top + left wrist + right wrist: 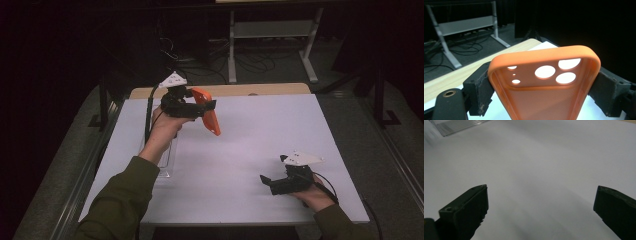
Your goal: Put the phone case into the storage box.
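Two claws sit well apart: the left claw (207, 107) clenches the orange phone case (210, 116) aloft, long axis slanting down toward the counter (250, 150), while the right claw (265, 179) rests released, nearer the person.

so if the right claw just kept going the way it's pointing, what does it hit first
Most likely the bare white table top. The right claw stands open with nothing between its jaws, angled low across the sheet. A clear ribbed tray lies farther off to one side, seemingly out of line, though depth is hard to judge.

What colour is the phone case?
Orange; the phone case shows best in the left gripper view.
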{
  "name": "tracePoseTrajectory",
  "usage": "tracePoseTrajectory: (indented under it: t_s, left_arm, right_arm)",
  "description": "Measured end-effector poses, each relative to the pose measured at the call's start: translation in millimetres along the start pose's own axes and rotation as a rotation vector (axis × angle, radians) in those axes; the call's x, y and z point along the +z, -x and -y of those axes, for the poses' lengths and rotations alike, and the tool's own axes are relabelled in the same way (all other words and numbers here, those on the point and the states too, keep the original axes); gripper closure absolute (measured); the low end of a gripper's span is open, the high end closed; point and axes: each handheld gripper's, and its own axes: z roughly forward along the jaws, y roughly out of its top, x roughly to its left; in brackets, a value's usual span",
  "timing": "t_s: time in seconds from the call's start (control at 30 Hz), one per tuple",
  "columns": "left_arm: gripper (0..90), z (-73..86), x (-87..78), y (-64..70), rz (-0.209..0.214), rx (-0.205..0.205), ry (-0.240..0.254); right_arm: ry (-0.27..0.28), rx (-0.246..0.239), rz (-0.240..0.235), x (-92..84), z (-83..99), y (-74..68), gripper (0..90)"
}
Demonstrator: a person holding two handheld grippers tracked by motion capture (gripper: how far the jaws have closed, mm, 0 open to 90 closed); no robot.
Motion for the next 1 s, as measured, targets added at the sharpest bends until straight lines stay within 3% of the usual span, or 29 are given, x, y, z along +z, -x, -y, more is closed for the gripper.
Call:
tracePoseTrajectory:
  t_s: [0.57,1.0]
  left_arm:
    - [15.5,-13.8,-12.3,-23.7,-0.127,-0.006,0.012]
    - [15.4,-21.0,-21.4,-42.8,-0.274,-0.009,0.005]
  right_arm:
    - [-0.001,0.004,-0.002,-0.1,0.4,0.1,0.0]
    - [0.002,-0.001,0.003,-0.9,0.0,0.2,0.0]
